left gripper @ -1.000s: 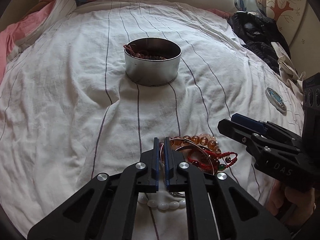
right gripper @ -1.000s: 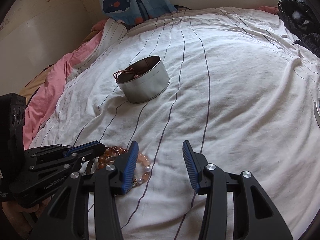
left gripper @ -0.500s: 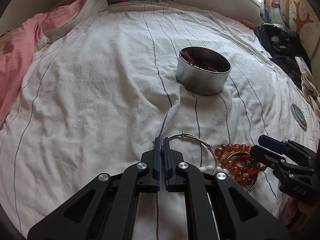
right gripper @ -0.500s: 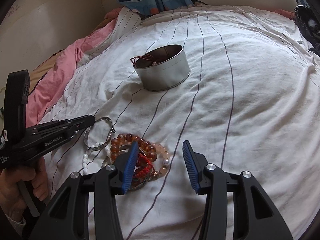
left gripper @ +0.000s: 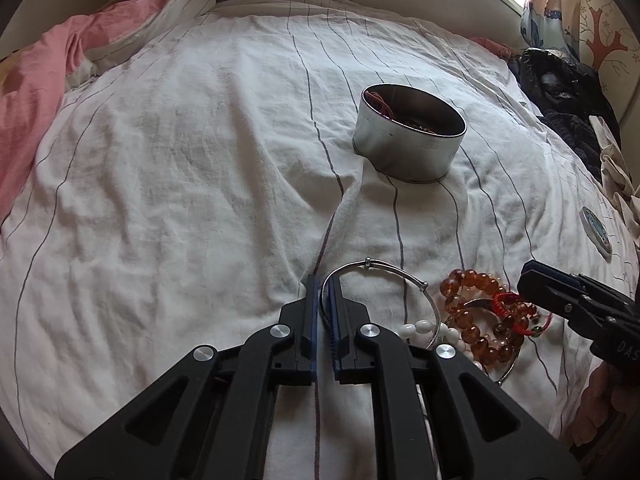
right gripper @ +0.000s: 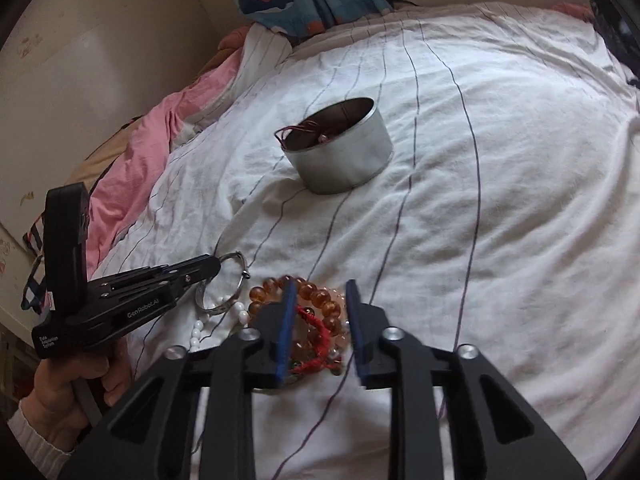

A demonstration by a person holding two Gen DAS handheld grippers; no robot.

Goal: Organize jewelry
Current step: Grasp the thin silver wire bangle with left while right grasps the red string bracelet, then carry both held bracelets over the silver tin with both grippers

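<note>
A white striped sheet (left gripper: 200, 184) covers the bed, with pink bedding (left gripper: 36, 92) at the left edge, dark clothes (left gripper: 568, 92) at the right, and a small round disc (left gripper: 596, 230) lying near them. The tin (left gripper: 408, 136) sits well beyond the jewelry, cords showing over its rim. The left gripper (left gripper: 324, 284) is clamped on the silver bangle (left gripper: 376, 270), which touches the white beads (left gripper: 424, 326). The right gripper (right gripper: 320, 292) stands parted over the amber beads (right gripper: 316, 296) and red cord (right gripper: 312, 320). Since half a second ago, the right gripper has come down to straddle that pile, its fingers nearer together.
</note>
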